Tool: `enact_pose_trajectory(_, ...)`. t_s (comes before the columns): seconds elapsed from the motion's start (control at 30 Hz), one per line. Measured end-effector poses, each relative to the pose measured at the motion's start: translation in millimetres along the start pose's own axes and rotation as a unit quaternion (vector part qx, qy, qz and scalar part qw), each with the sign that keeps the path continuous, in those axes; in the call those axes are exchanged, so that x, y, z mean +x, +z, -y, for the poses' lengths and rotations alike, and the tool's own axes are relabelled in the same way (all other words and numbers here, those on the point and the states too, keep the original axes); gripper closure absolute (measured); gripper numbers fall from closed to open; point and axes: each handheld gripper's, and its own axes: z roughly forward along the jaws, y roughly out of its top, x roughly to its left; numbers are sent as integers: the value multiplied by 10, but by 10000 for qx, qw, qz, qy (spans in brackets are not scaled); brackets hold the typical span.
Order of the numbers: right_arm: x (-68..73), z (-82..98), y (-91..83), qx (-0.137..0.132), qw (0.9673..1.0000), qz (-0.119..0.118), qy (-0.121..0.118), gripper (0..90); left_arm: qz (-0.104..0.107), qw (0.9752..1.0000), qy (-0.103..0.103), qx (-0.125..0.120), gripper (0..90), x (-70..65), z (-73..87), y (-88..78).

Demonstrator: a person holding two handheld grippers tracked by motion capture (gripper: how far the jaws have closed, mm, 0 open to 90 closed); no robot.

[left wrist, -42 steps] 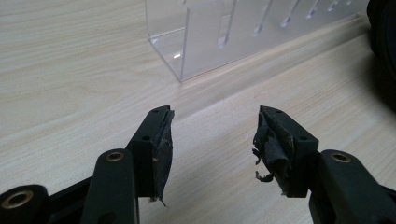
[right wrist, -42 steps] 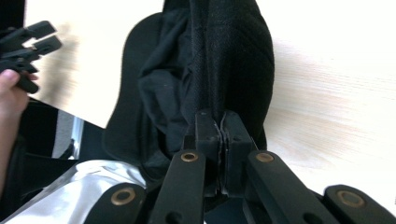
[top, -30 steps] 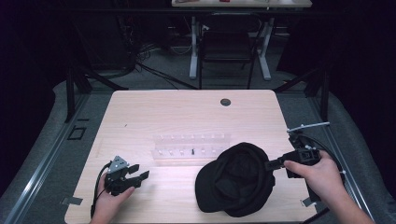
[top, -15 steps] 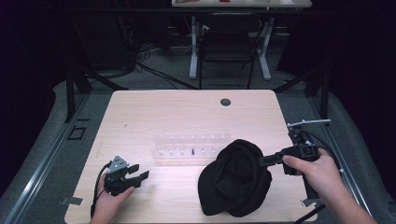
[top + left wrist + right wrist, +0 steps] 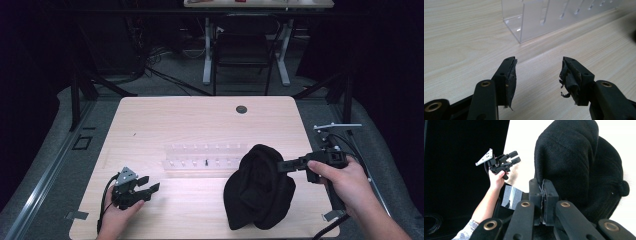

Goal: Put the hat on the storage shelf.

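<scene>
The right hand-held gripper (image 5: 281, 165) is clenched on a thin fold at the edge of the black cap (image 5: 260, 187), which stands partly raised at the near right of the worktop (image 5: 150, 120), just beside the clear slotted rack (image 5: 202, 156). The left hand-held gripper (image 5: 148, 184) is released, jaws apart and empty, resting low on the near left, well apart from the cap. Risk: the pinch covers little fabric, so the limp cap may slip free or sag and drag against the rack.
</scene>
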Motion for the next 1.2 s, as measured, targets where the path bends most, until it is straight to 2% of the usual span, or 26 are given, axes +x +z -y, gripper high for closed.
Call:
enact_pose_trajectory(0.27,34,-25,-42,-70,10000,43,-40,883,7,10000,-6,6,460,-7,1,8)
enact_pose_trajectory(0.5,128,-69,-136,-144,9998,106,-132,883,19,10000,-11,6,460,-8,1,11)
enact_pose_trajectory(0.83,283,-148,-306,-331,9992,39,-236,883,14,10000,-19,-1,460,-8,0,9)
enact_pose_trajectory(1.2,375,-224,-353,-427,9986,-129,-271,885,9,10000,-21,-6,460,-6,0,6)
